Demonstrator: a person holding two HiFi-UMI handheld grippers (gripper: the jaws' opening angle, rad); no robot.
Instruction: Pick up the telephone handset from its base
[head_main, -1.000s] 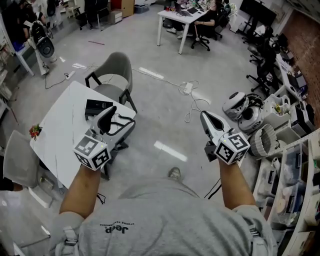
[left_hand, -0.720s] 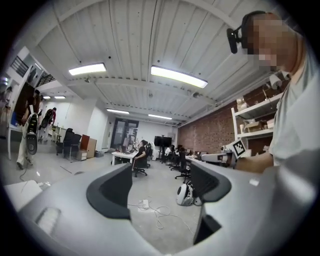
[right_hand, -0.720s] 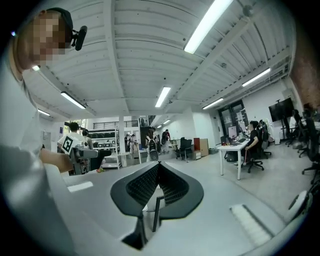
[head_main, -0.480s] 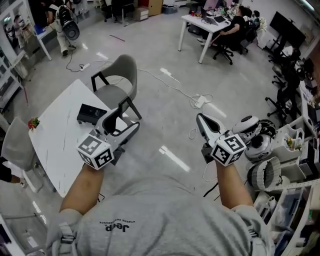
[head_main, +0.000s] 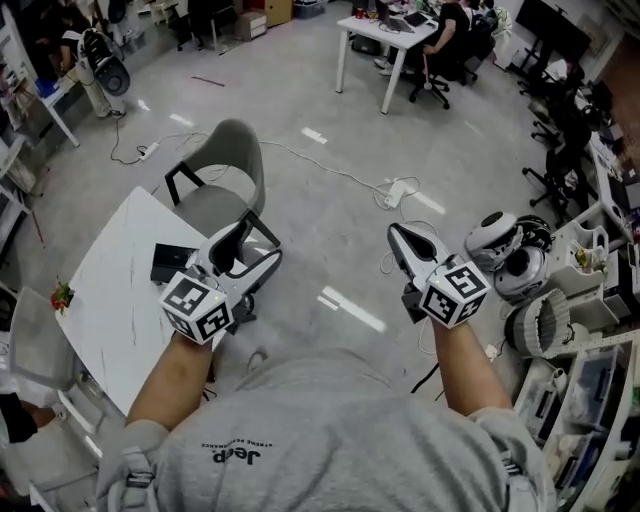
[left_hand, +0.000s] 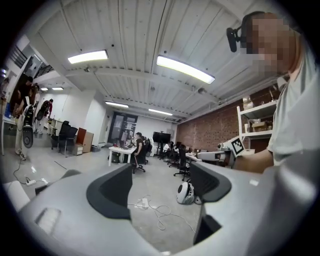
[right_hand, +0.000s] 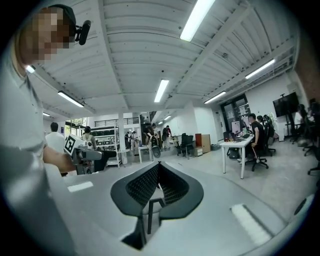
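Gaping left tool (head_main: 255, 242): jaws wide apart, nothing between them; only floor beyond (left_hand: 160, 185).
Right tool (head_main: 398, 236): jaws pressed together, empty (right_hand: 157, 170).
Forearms: both bare, stretched forward, marker cubes uppermost.
Telephone (head_main: 172, 262): dark, flat on white worktop (head_main: 105, 300), near its chair-side edge, just left of left tool in head view, untouched; handset not distinguishable from base.
Room: grey chair (head_main: 225, 165) at worktop's corner; open floor between tools, power strip (head_main: 397, 190) with cable farther out.
Writing: "Jeep" on grey shirt (head_main: 230, 455), upside down.
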